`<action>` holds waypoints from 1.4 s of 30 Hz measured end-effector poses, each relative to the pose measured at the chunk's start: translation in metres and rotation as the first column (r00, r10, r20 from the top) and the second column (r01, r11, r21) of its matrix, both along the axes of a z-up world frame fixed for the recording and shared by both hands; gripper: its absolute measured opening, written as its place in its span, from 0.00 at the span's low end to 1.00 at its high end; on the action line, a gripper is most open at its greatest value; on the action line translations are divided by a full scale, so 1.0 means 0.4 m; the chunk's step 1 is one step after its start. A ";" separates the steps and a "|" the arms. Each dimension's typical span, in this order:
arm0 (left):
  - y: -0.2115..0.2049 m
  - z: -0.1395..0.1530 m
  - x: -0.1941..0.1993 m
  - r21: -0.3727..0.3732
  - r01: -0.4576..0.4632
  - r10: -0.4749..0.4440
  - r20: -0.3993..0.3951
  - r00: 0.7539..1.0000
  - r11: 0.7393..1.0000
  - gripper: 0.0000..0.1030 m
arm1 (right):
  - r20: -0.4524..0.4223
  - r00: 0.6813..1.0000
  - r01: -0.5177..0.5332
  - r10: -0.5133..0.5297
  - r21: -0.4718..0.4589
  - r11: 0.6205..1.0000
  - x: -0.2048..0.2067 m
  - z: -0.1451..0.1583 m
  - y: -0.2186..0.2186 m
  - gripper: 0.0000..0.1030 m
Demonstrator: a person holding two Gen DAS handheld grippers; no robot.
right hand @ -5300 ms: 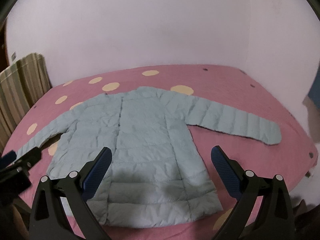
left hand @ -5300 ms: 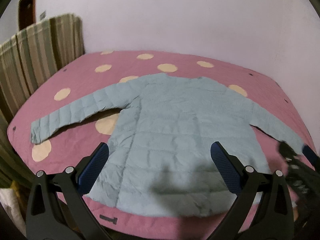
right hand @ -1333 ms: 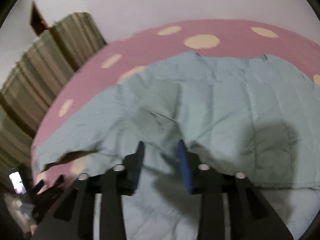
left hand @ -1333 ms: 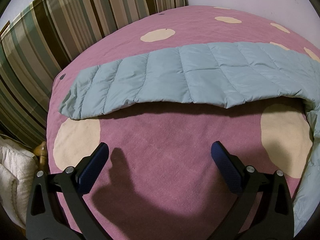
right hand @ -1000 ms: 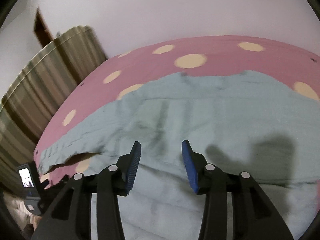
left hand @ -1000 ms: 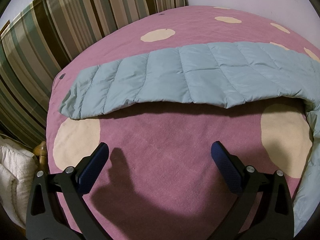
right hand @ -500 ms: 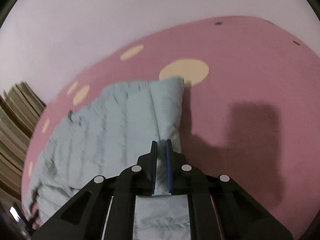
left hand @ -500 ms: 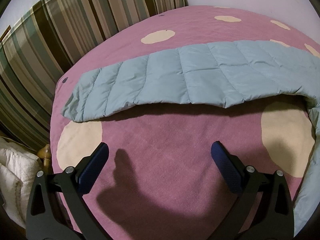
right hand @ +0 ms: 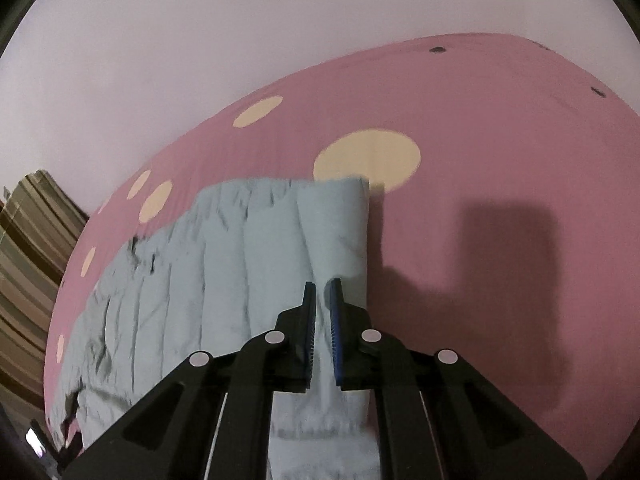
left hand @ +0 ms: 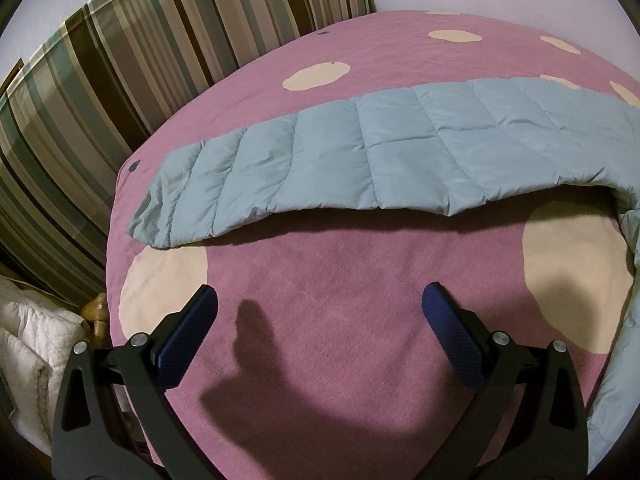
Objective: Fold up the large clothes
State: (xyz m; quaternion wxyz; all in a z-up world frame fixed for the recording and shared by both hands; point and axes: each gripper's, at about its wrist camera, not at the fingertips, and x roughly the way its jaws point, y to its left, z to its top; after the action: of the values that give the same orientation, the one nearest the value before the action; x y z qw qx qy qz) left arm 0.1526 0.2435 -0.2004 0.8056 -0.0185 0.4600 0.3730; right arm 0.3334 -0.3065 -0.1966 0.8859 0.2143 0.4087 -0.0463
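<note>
The pale blue quilted jacket [right hand: 224,272] lies on the pink spotted bed cover [right hand: 500,140]. Its right sleeve [right hand: 340,224] is folded back along the jacket's right edge, with the cuff [right hand: 320,428] nearest to me. Just above that sleeve is my right gripper [right hand: 323,286], shut; only a thin slit shows between its blue pads and no fabric is pinched there. In the left wrist view the other sleeve [left hand: 360,160] stretches flat across the cover, cuff at the left. My left gripper [left hand: 320,312] is open above bare cover, short of that sleeve, with nothing between its fingers.
A striped padded headboard [left hand: 120,60] runs along the bed's left side. A white quilt [left hand: 28,340] and a wooden post [left hand: 96,312] sit beyond the bed's corner. A plain wall [right hand: 240,40] borders the far side. A small lit screen [right hand: 34,438] shows at the lower left.
My right gripper let go of the jacket fabric, swung to the right over the folded sleeve and went from open to shut. The left gripper stayed where it was, open.
</note>
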 end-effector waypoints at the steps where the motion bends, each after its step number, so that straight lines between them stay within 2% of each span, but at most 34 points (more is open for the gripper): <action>1: 0.001 0.000 0.001 0.000 0.000 0.000 -0.001 1.000 1.000 0.98 | -0.001 1.000 0.001 -0.001 -0.009 1.000 0.015 -0.004 0.000 0.07; 4: 0.003 0.002 0.000 0.002 0.000 0.000 -0.001 1.000 1.000 0.98 | -0.027 1.000 0.006 -0.007 -0.024 1.000 0.064 -0.030 0.005 0.07; 8: 0.002 0.003 0.000 0.007 0.001 -0.001 -0.004 1.000 1.000 0.98 | -0.115 0.993 -0.014 0.011 -0.031 0.999 0.121 -0.108 0.001 0.06; 10: 0.005 0.004 -0.001 0.009 0.002 -0.002 -0.006 1.000 1.000 0.98 | -0.101 0.995 -0.020 0.016 -0.041 0.999 0.116 -0.102 0.002 0.07; 13: 0.004 0.005 0.000 0.010 0.002 -0.002 -0.005 1.000 1.000 0.98 | -0.062 0.998 -0.014 0.013 -0.020 1.000 0.071 -0.054 -0.009 0.07; 17: 0.005 0.005 -0.001 0.010 0.002 -0.002 -0.003 1.000 1.000 0.98 | -0.021 0.999 0.030 -0.031 -0.042 0.999 -0.043 -0.015 -0.036 0.14; 19: 0.002 0.004 0.001 0.008 0.001 -0.001 -0.005 1.000 1.000 0.98 | -0.030 0.998 0.049 -0.050 -0.043 0.998 -0.098 -0.021 -0.051 0.25; 21: 0.003 0.005 0.000 0.007 0.001 -0.001 -0.003 1.000 1.000 0.98 | -0.051 0.996 0.069 -0.072 -0.050 0.996 -0.156 -0.041 -0.068 0.29; 24: 0.005 0.006 -0.001 0.003 0.002 -0.002 -0.001 1.000 1.000 0.98 | -0.089 0.990 0.096 -0.105 -0.104 0.990 -0.207 -0.075 -0.082 0.30; 26: 0.006 0.007 -0.002 0.003 0.002 -0.002 -0.001 1.000 1.000 0.98 | -0.110 0.987 0.106 -0.119 -0.117 0.987 -0.225 -0.103 -0.087 0.30; 29: 0.007 0.007 -0.001 0.005 0.003 -0.002 -0.003 1.000 1.000 0.98 | -0.078 0.991 0.093 -0.108 -0.169 0.981 -0.243 -0.116 -0.072 0.31; 31: 0.008 0.008 -0.003 0.003 0.002 -0.002 0.000 1.000 1.000 0.98 | -0.075 0.993 0.074 -0.092 -0.214 0.974 -0.233 -0.120 -0.051 0.42; 33: 0.008 0.006 -0.001 -0.003 0.002 -0.002 0.002 1.000 1.000 0.98 | -0.074 0.995 0.051 -0.072 -0.246 0.968 -0.222 -0.131 -0.034 0.47; 39: 0.016 0.006 -0.005 -0.035 0.000 0.000 0.014 1.000 0.999 0.98 | -0.069 0.995 0.052 -0.073 -0.274 0.960 -0.240 -0.125 -0.028 0.48; 42: 0.018 0.006 -0.009 -0.037 0.001 0.000 0.018 1.000 0.999 0.98 | -0.054 0.993 0.084 -0.106 -0.311 0.947 -0.265 -0.116 -0.025 0.48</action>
State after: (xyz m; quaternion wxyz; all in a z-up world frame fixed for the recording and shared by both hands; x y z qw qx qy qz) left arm 0.1492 0.2505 -0.1981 0.8093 -0.0365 0.4595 0.3642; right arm 0.2276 -0.3167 -0.2432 0.8904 0.0910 0.4164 -0.1596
